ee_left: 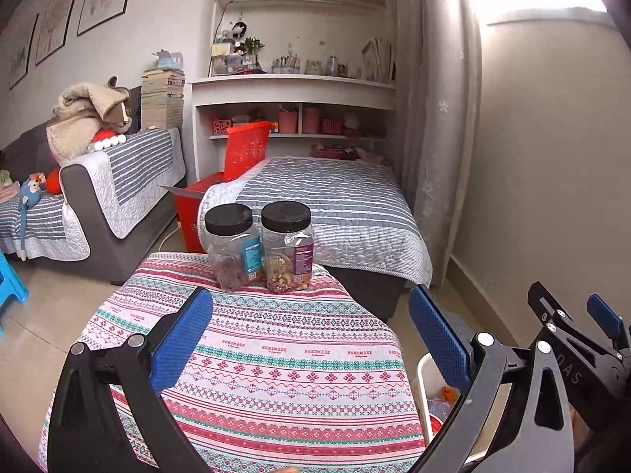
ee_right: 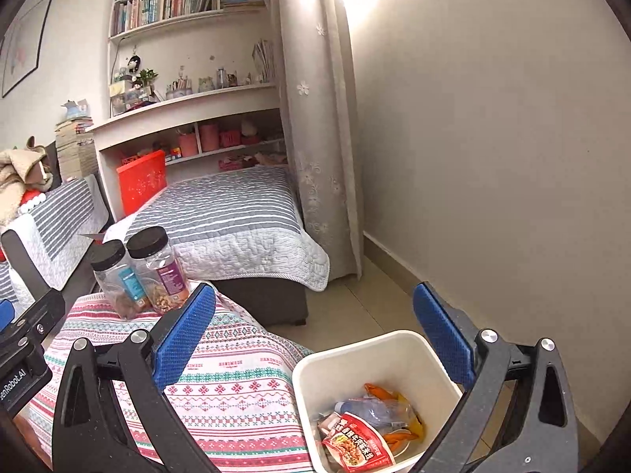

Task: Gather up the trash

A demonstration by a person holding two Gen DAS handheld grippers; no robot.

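Observation:
A white trash bin (ee_right: pixel 378 354) stands on the floor right of the table; it holds a red snack wrapper (ee_right: pixel 357 443), a crushed clear plastic bottle (ee_right: pixel 372 408) and orange scraps. My right gripper (ee_right: pixel 315 339) is open and empty, hovering above the bin. My left gripper (ee_left: pixel 311 339) is open and empty above the patterned tablecloth (ee_left: pixel 276 354). The bin's edge (ee_left: pixel 424 378) shows at the lower right of the left wrist view. The right gripper also shows there (ee_left: pixel 572 323).
Two clear jars with black lids (ee_left: pixel 260 244) (ee_right: pixel 138 272) stand at the table's far edge. Behind are a striped ottoman (ee_left: pixel 335 205), a sofa (ee_left: pixel 118 181), a red box (ee_left: pixel 221 181), shelves and a curtain (ee_right: pixel 315 138). A wall runs along the right.

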